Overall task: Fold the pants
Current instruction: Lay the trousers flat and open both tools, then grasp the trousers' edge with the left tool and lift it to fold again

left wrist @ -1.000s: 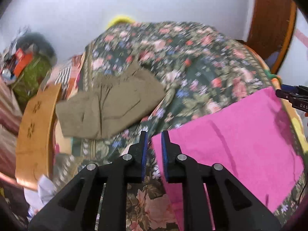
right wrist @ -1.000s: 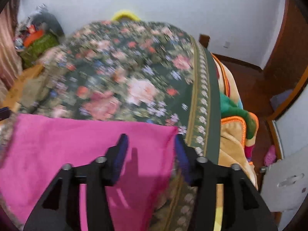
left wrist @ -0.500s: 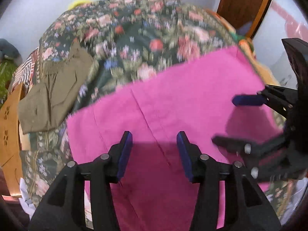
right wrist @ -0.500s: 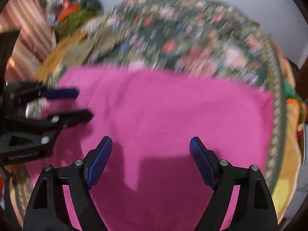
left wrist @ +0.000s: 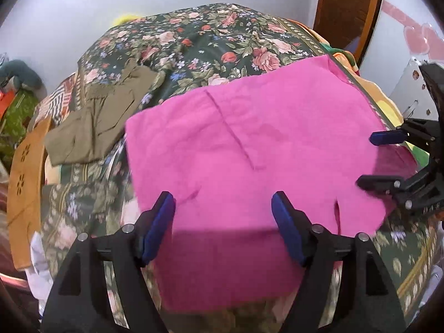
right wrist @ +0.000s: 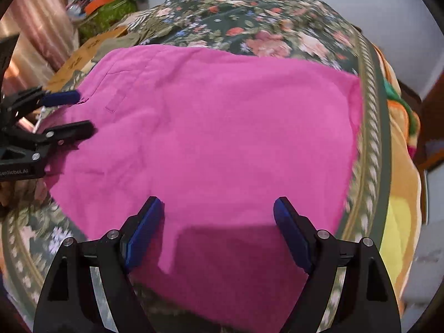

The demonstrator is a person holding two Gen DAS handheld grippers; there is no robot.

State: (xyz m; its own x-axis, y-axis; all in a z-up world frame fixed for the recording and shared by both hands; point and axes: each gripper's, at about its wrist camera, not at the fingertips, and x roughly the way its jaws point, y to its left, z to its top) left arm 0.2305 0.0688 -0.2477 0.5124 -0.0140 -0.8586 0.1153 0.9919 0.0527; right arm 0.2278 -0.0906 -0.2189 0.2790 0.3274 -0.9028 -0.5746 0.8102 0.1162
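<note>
Pink pants (left wrist: 249, 149) lie spread flat on the floral bedspread (left wrist: 211, 38); they also fill the right wrist view (right wrist: 216, 127). My left gripper (left wrist: 223, 211) is open and empty, held above the near edge of the pants. My right gripper (right wrist: 217, 213) is open and empty, also above the near edge. The right gripper shows at the right side of the left wrist view (left wrist: 388, 158), and the left gripper at the left side of the right wrist view (right wrist: 69, 113).
Folded olive-brown pants (left wrist: 97, 122) lie on the bed at the left. A wooden board (left wrist: 25, 188) stands by the bed's left side. A wooden door (left wrist: 347, 8) is at the far right. Orange and yellow bedding (right wrist: 399, 194) hangs over the bed's right edge.
My left gripper let go of the pants' edge and opened wide. My right gripper opened wider. Both have drawn back over the pants, which now lie flat.
</note>
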